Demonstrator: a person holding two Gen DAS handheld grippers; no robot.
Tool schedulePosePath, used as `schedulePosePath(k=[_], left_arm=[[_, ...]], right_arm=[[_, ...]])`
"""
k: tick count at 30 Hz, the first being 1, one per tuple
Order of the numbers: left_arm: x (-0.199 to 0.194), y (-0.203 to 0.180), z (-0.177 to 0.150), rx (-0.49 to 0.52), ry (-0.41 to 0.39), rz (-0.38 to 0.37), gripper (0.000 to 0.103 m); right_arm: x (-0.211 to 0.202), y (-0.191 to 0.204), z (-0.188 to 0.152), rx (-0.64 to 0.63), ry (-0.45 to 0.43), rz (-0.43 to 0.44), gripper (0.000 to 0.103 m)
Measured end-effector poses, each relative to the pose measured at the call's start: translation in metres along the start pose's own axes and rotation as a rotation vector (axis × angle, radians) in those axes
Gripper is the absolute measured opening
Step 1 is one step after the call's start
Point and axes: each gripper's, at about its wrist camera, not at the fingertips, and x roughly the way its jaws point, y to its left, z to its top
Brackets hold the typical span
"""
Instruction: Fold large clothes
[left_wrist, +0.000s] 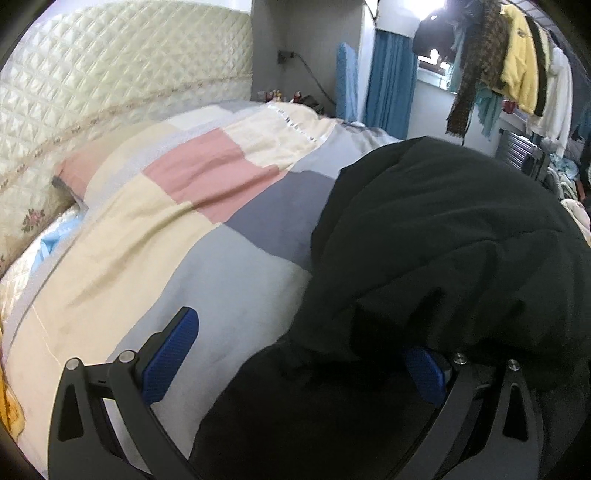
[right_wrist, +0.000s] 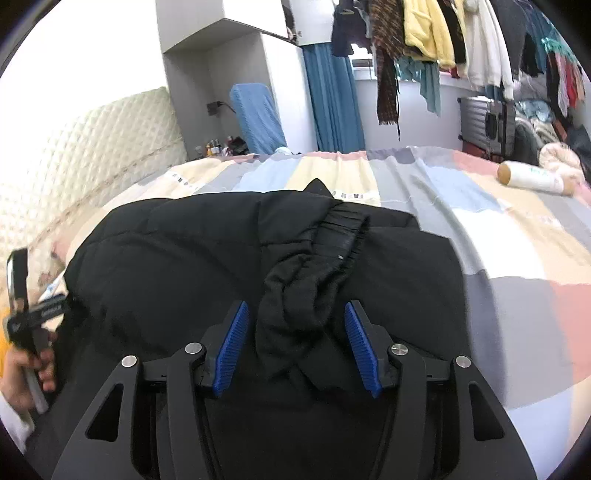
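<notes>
A black padded jacket (right_wrist: 177, 266) lies bunched on the bed. One sleeve (right_wrist: 295, 295) with an elastic cuff (right_wrist: 343, 229) is folded over its top. My right gripper (right_wrist: 295, 308) is open, its blue pads on either side of the sleeve with a gap on both sides. In the left wrist view the jacket (left_wrist: 443, 229) fills the right half. My left gripper (left_wrist: 299, 334) is open wide at the jacket's left edge, with black cloth lying between the jaws and draped over the right finger (left_wrist: 424, 376). The left finger (left_wrist: 171, 354) is bare above the quilt.
A patchwork quilt (right_wrist: 480, 229) covers the bed, with a cream quilted headboard (left_wrist: 110, 81) on the left. A white bottle (right_wrist: 532, 179) lies at the far right of the bed. Hanging clothes (right_wrist: 424, 33), a suitcase (right_wrist: 484, 122) and a blue curtain (right_wrist: 332, 99) stand beyond. A hand (right_wrist: 22, 373) holds the left gripper's handle.
</notes>
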Motion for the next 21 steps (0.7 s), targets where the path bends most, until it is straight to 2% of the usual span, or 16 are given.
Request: schedulePosePath(k=[4,7,13,21], left_arm=[[-0.005,-0.007,-0.003,0.033,-0.016,0.005,0.102],[-0.004,-0.009,-0.005,0.031,-0.007,-0.004,0.102],[-0.002,-0.013,-0.008,0.044,-0.001,-0.005,0.102],[0.002,-0.016,-0.010,0.045,0.016,-0.010,0.102]], right_arm=[[-0.015,-0.006,-0.004,-0.064,0.032,-0.104,0.054],[-0.014,-0.018,-0.007,-0.064,0.059,-0.133,0.065],[0.010,-0.028,-0.022,-0.086,0.149,-0.175,0.066],[0.038,-0.015,-0.046,-0.308,0.197,-0.319,0.077]])
